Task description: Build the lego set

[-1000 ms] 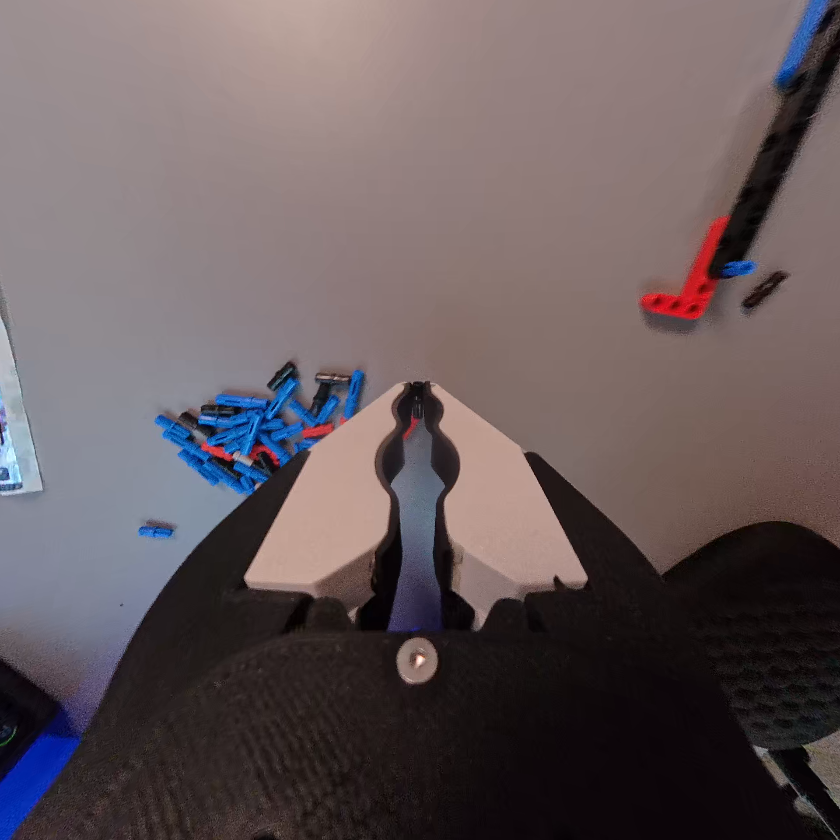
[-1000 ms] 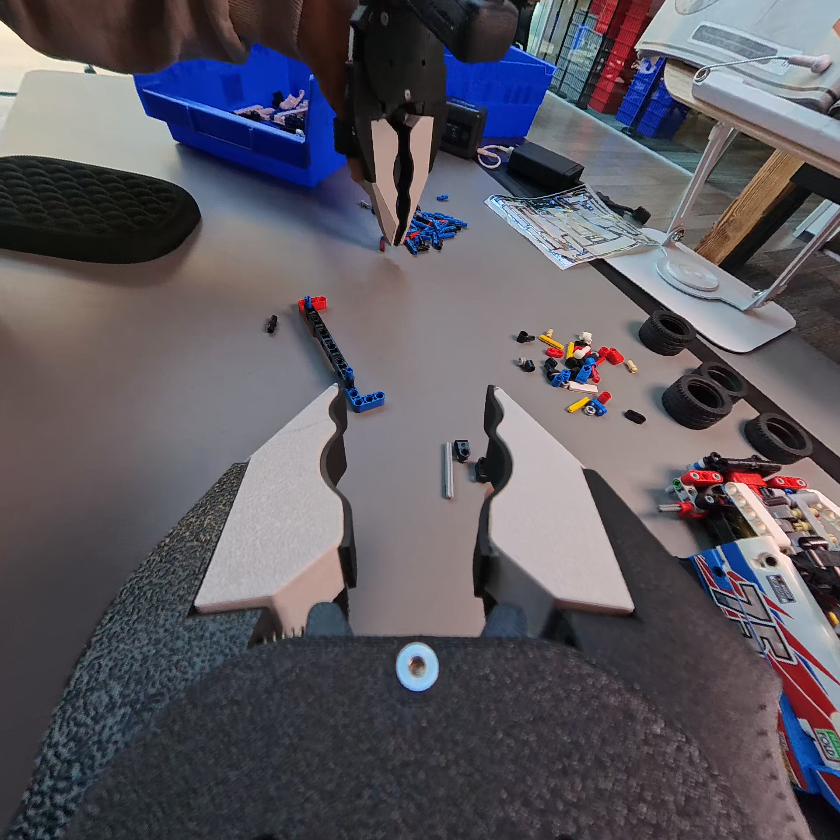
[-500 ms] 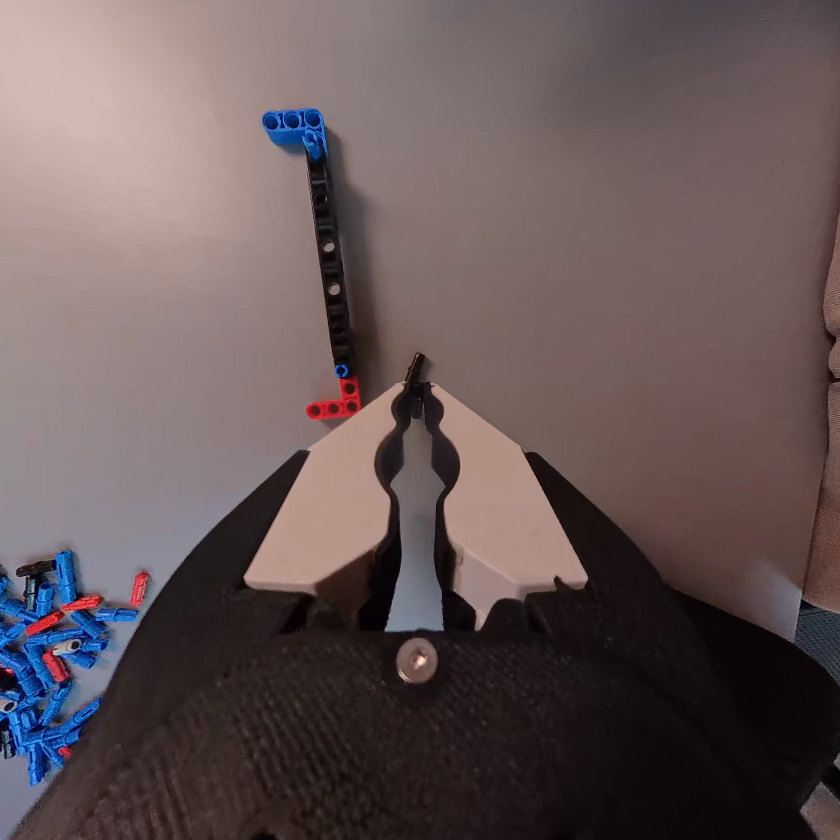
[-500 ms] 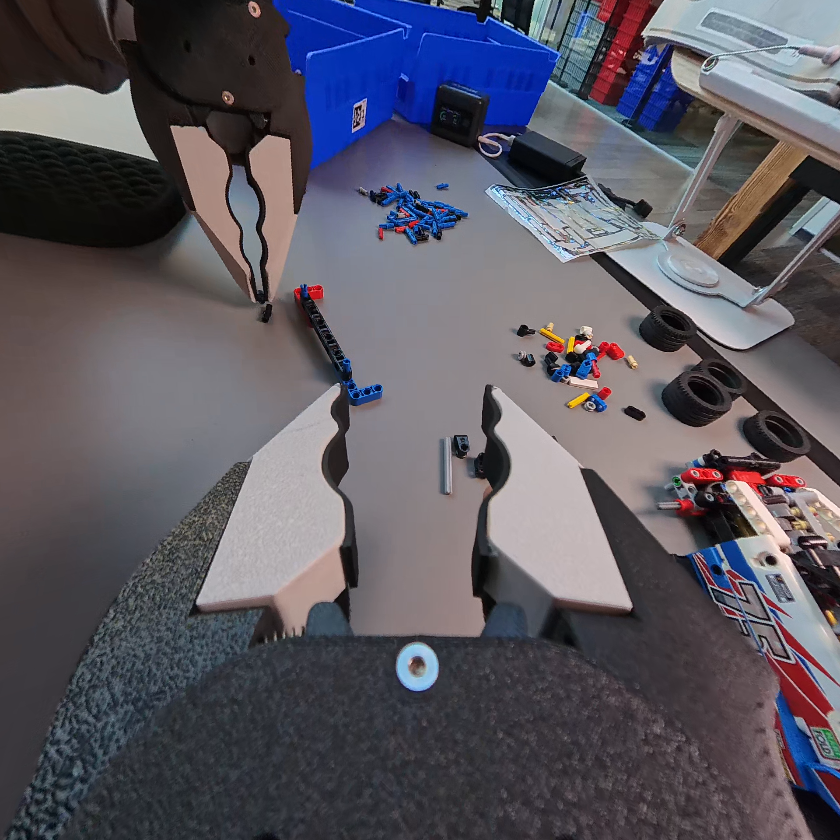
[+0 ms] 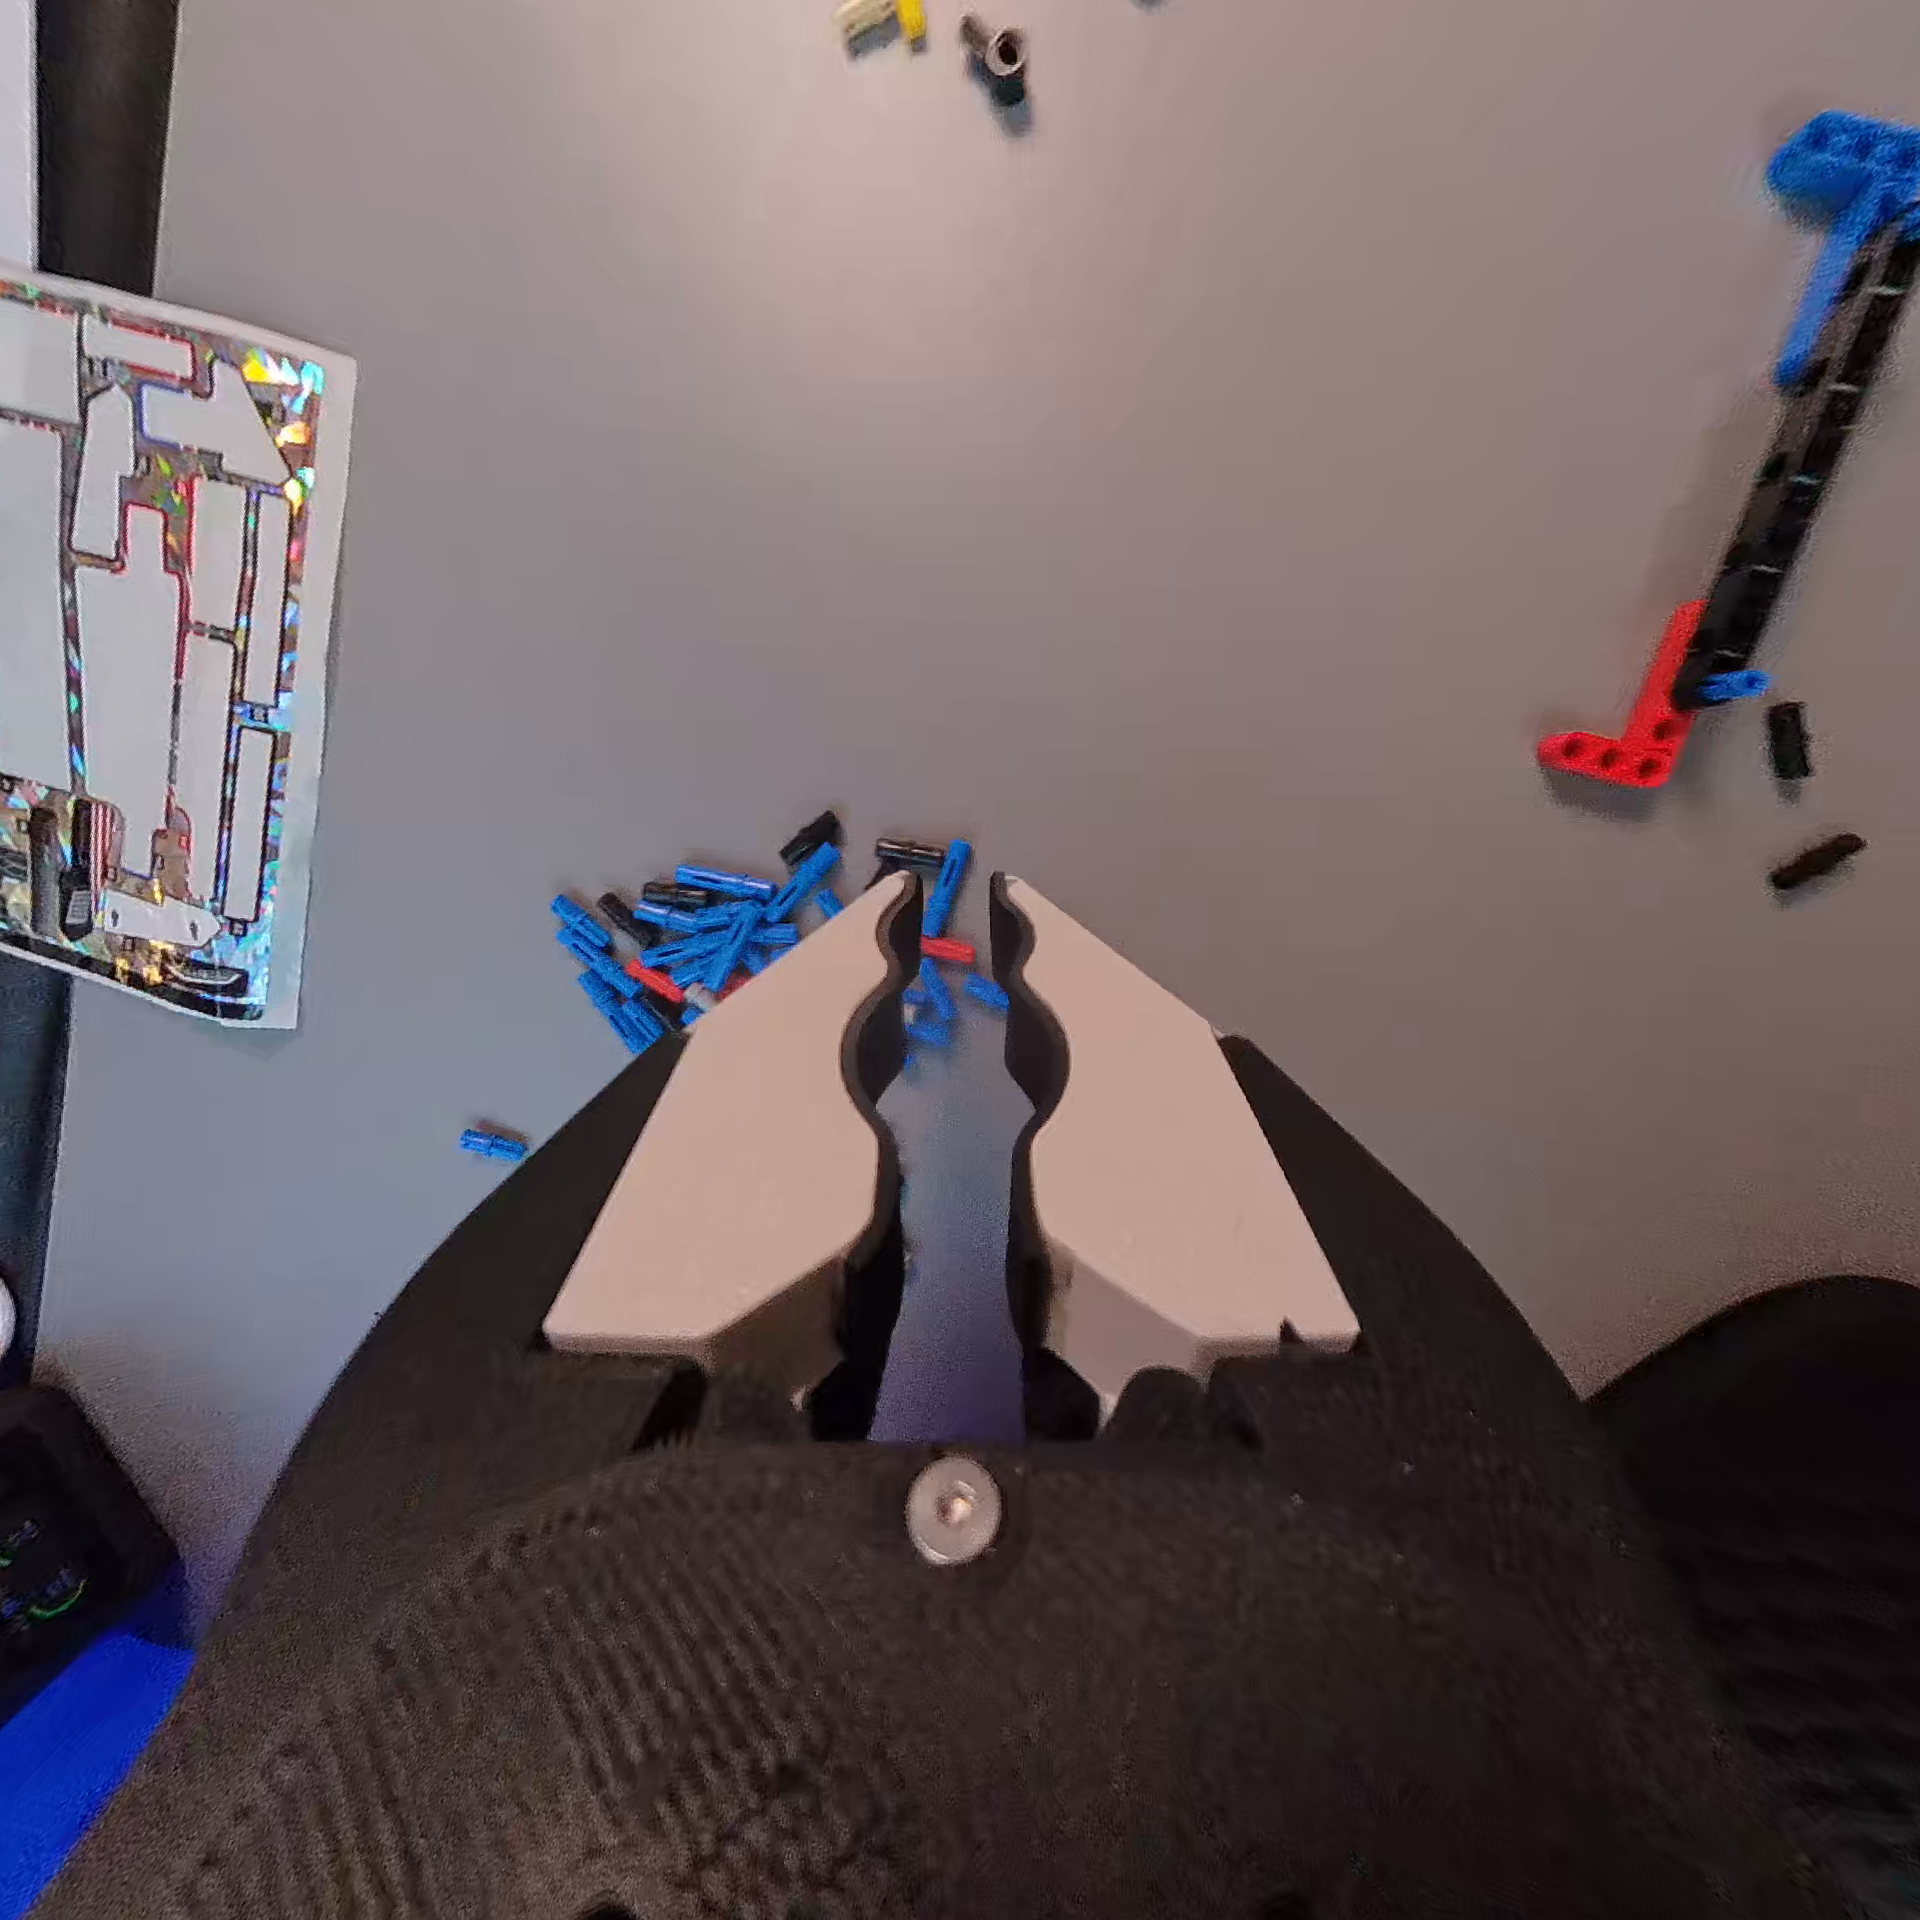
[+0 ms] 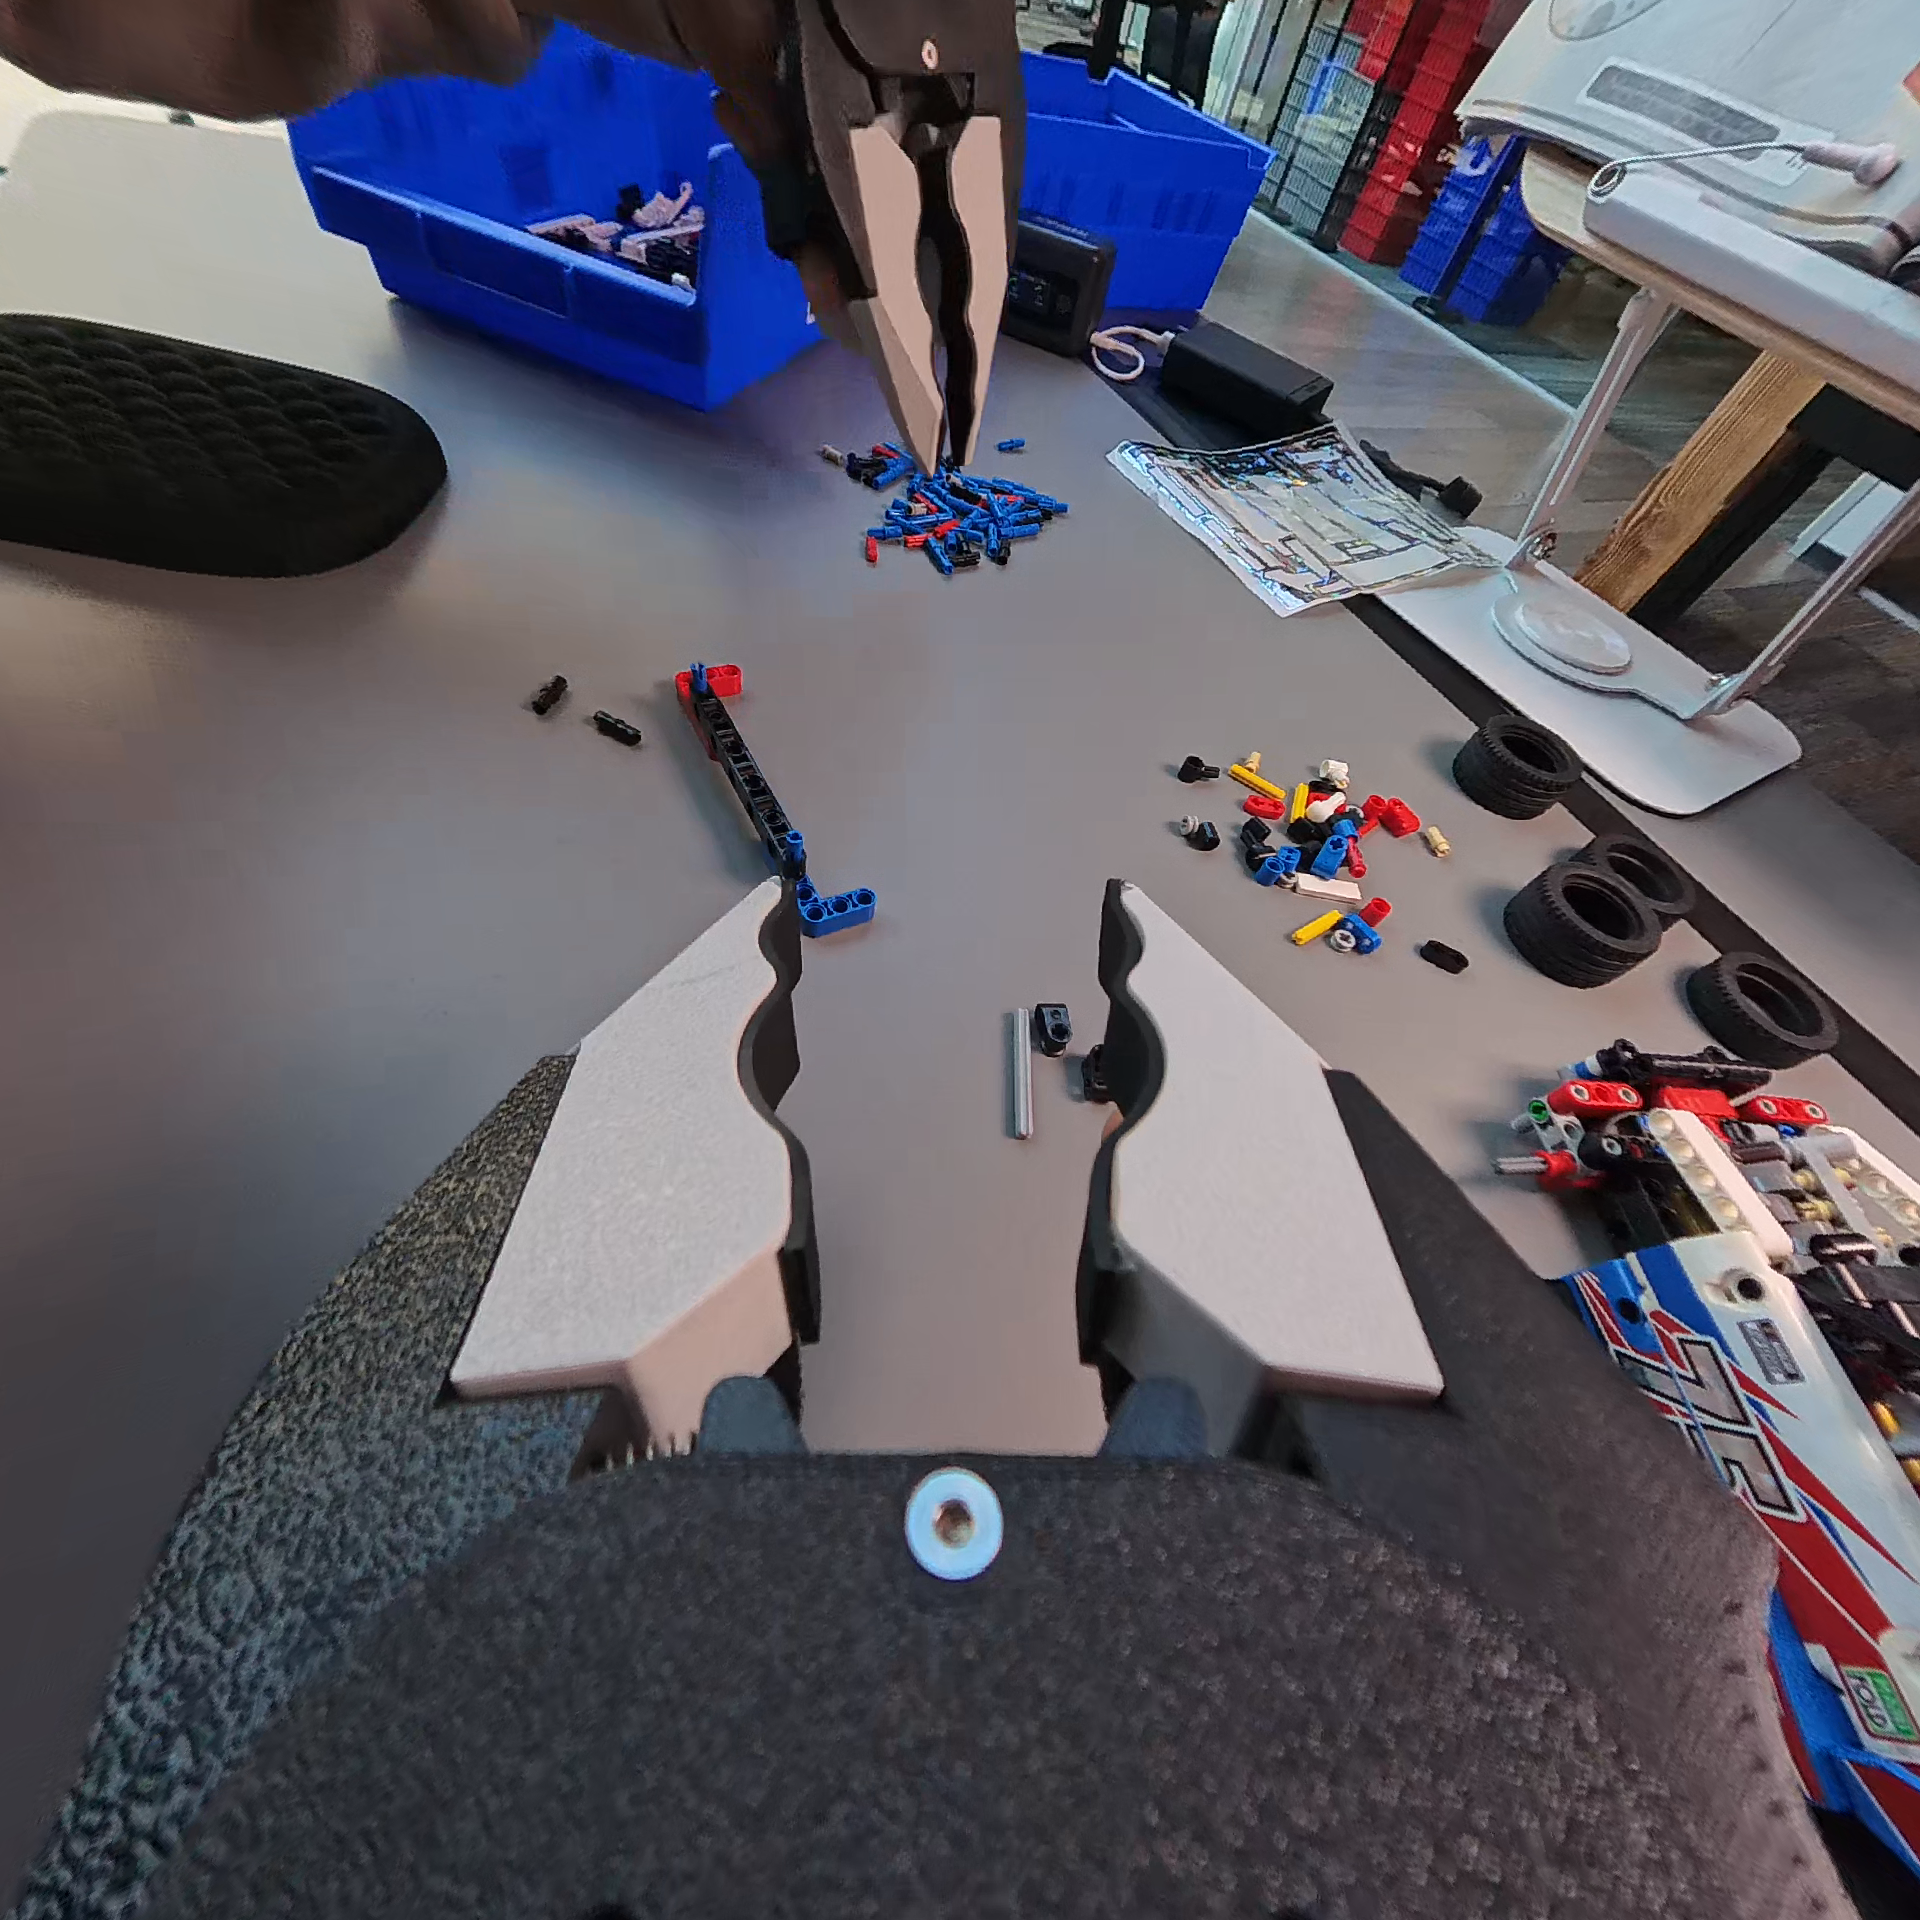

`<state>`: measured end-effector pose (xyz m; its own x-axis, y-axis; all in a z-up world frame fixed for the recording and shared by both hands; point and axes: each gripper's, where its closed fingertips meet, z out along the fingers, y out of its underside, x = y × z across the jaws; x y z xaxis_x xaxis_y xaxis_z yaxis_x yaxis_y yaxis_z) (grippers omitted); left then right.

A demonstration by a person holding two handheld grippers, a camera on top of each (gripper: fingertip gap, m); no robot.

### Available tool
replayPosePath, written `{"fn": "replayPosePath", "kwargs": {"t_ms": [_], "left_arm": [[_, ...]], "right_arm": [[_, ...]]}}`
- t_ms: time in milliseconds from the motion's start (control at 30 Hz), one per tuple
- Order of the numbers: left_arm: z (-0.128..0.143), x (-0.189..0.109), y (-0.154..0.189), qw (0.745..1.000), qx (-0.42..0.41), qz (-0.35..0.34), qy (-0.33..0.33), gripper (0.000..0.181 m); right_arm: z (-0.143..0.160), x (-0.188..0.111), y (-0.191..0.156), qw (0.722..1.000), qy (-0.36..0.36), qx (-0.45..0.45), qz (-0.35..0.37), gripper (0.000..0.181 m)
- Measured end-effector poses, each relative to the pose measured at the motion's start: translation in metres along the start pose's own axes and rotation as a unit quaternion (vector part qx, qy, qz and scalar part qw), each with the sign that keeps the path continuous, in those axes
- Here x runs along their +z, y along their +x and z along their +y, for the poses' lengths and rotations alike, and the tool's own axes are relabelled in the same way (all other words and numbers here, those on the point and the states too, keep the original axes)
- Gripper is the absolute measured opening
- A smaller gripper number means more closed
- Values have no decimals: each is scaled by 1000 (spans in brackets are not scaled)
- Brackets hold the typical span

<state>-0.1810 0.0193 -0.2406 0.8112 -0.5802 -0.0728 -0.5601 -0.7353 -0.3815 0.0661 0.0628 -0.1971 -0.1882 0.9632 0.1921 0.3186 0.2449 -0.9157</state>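
My left gripper [image 5: 956, 885] is slightly open and empty, with its tips low over a pile of blue, red and black pins [image 5: 707, 935]. It also shows in the right wrist view [image 6: 945, 457], above that pile [image 6: 961, 514]. A black beam [image 5: 1787, 499] with a red L-piece [image 5: 1621, 743] and a blue L-piece [image 5: 1839, 197] on its ends lies to the right. Two loose black pins [image 5: 1787, 740] [image 5: 1816, 860] lie beside the red end. My right gripper [image 6: 948, 904] is wide open and empty above the table, near the beam's [image 6: 748, 774] blue end.
A grey axle [image 6: 1020, 1075] and a black connector [image 6: 1051, 1027] lie between my right fingers. A mixed parts pile [image 6: 1309, 842], tyres [image 6: 1579, 925] and a part-built car [image 6: 1745, 1226] are at the right. Blue bins [image 6: 540, 229], a sticker sheet [image 5: 156, 644] and a black pad [image 6: 187, 447] stand farther off.
My left gripper carried a black pin from the pile to the beam's red end, let it go there, and has moved back over the pile, now open. My right gripper has not moved.
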Motion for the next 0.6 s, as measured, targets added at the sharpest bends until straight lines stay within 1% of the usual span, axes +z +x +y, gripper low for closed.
{"fn": "replayPosePath", "kwargs": {"t_ms": [33, 67, 133, 233, 400, 600], "left_arm": [[3, 6, -8, 1000, -7, -4, -13, 11], [5, 12, -13, 1000, -6, -5, -25, 11], [13, 21, -22, 998, 26, -15, -56, 10], [19, 29, -22, 995, 55, -2, -84, 7], [22, 33, -22, 992, 73, 9, -103, 7], [20, 35, -26, 992, 82, 8, -100, 6]], "right_arm": [[0, 0, 0, 1000, 0, 0, 1, 56], [1, 0, 1, 1000, -1, 1, 2, 56], [1, -1, 2, 1000, 0, 3, 4, 56], [1, -2, 3, 1000, 2, 4, 4, 56], [0, -2, 2, 1000, 3, 5, 1, 56], [1, -2, 3, 1000, 3, 8, 0, 56]]}}
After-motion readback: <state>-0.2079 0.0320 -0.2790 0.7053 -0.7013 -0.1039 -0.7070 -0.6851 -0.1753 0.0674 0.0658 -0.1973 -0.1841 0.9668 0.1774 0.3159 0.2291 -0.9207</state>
